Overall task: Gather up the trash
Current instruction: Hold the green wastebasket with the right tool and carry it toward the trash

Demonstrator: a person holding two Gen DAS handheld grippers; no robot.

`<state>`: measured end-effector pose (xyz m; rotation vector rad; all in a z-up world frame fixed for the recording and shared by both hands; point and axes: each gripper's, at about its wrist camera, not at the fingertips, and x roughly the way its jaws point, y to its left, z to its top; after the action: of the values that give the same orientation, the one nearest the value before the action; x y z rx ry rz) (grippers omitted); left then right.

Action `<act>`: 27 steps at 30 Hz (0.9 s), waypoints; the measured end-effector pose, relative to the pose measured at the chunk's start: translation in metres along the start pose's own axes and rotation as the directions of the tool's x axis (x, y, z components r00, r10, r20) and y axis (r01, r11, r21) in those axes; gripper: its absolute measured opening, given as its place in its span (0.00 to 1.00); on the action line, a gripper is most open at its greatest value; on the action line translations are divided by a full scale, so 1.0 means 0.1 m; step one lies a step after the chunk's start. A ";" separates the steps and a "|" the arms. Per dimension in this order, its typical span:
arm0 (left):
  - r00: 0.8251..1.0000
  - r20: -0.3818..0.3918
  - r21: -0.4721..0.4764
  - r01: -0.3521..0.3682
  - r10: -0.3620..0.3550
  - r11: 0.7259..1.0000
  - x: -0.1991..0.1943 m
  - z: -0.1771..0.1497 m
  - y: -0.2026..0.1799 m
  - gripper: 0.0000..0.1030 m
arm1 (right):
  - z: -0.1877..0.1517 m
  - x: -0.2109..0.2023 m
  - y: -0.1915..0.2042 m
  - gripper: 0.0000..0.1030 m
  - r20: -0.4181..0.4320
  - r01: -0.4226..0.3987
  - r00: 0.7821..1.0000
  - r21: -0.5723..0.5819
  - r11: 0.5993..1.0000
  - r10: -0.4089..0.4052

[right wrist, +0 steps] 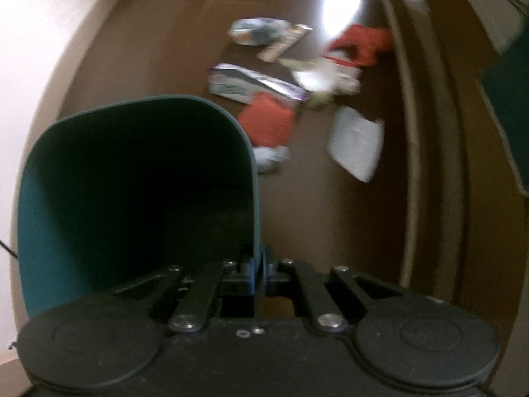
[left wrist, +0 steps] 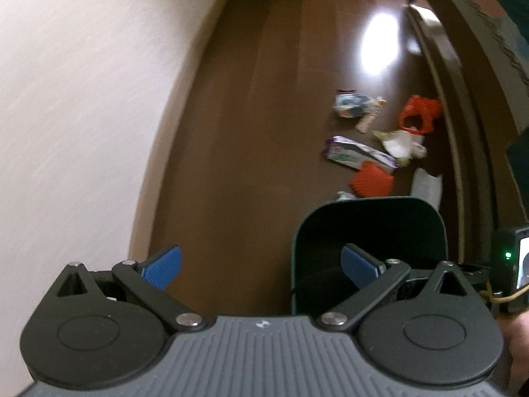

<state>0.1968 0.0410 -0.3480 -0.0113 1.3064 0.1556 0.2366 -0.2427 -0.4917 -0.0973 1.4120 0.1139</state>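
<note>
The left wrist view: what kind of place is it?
Probably a room or hallway in a home: dark wooden floor, plain pale wall, wrappers scattered on the floor beyond a green bin.

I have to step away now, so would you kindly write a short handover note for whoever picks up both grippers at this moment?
Left gripper: open, holding nothing, pointed along the floor.
Right gripper: shut on the right-hand wall of the dark green bin, which it carries with the opening facing forward.
Trash: all on the floor ahead of the bin, near the door frame: a purple-and-white packet, orange pieces, a red bag, a white sheet and small wrappers.
Done: bin is in hand; its inside is too dark to check.
Left: pick up every piece and drop it in the bin.
</note>
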 end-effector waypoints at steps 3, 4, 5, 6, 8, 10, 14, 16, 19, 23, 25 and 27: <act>1.000 -0.004 0.019 0.027 -0.027 0.999 -0.01 0.14 -0.26 1.00 | -0.02 -0.06 -0.35 0.03 -0.010 0.021 1.000 0.031 0.999 -0.020; 0.999 -0.008 0.029 0.038 -0.038 0.999 -0.02 0.18 -0.35 1.00 | -0.02 -0.07 -0.45 0.03 -0.014 0.026 1.000 0.048 0.998 -0.025; 0.999 -0.008 0.044 0.050 -0.050 0.998 -0.02 0.22 -0.44 1.00 | -0.02 -0.08 -0.57 0.03 -0.020 0.029 0.999 0.072 0.997 -0.027; 0.998 -0.005 0.064 0.059 -0.059 0.996 -0.01 0.26 -0.55 1.00 | -0.01 -0.09 -0.69 0.03 -0.026 0.032 0.999 0.100 0.994 -0.030; 0.997 0.002 0.107 0.077 -0.077 0.991 -0.02 0.36 -0.74 1.00 | -0.01 -0.11 -0.91 0.03 -0.036 0.046 0.999 0.152 0.987 -0.041; 0.996 0.007 0.145 0.088 -0.090 0.986 0.00 0.44 -0.90 1.00 | -0.03 -0.09 -1.13 0.03 -0.053 0.057 0.997 0.212 0.976 -0.047; 0.992 0.019 0.214 0.116 -0.123 0.970 0.10 0.55 -1.13 1.00 | -0.14 -0.03 -1.44 0.02 -0.082 0.088 0.994 0.298 0.950 -0.067; 0.990 0.010 0.244 0.134 -0.140 0.960 0.22 0.61 -1.20 1.00 | -0.20 -0.02 -1.55 0.03 -0.092 0.097 0.993 0.368 0.925 -0.068; 0.986 -0.012 0.296 0.160 -0.164 0.942 0.46 0.70 -1.27 1.00 | -0.33 -0.03 -1.65 0.03 -0.094 0.110 0.993 0.448 0.887 -0.076; 0.980 -0.046 0.388 0.198 -0.196 0.900 0.84 0.79 -1.29 1.00 | -0.55 -0.08 -1.62 0.03 -0.108 0.136 0.990 0.519 0.844 -0.094; 0.975 -0.078 0.413 0.222 -0.208 0.883 1.01 0.83 -1.23 1.00 | -0.59 -0.11 -1.58 0.03 -0.101 0.149 0.989 0.543 0.826 -0.112; 0.969 -0.110 0.424 0.246 -0.220 0.872 1.12 0.84 -1.15 1.00 | -0.58 -0.14 -1.58 0.05 -0.112 0.166 0.986 0.579 0.798 -0.124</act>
<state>0.3198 -0.0528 -0.4424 0.2088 1.3628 -0.3503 0.1993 -0.4069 -0.4871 0.3107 1.4458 -0.4651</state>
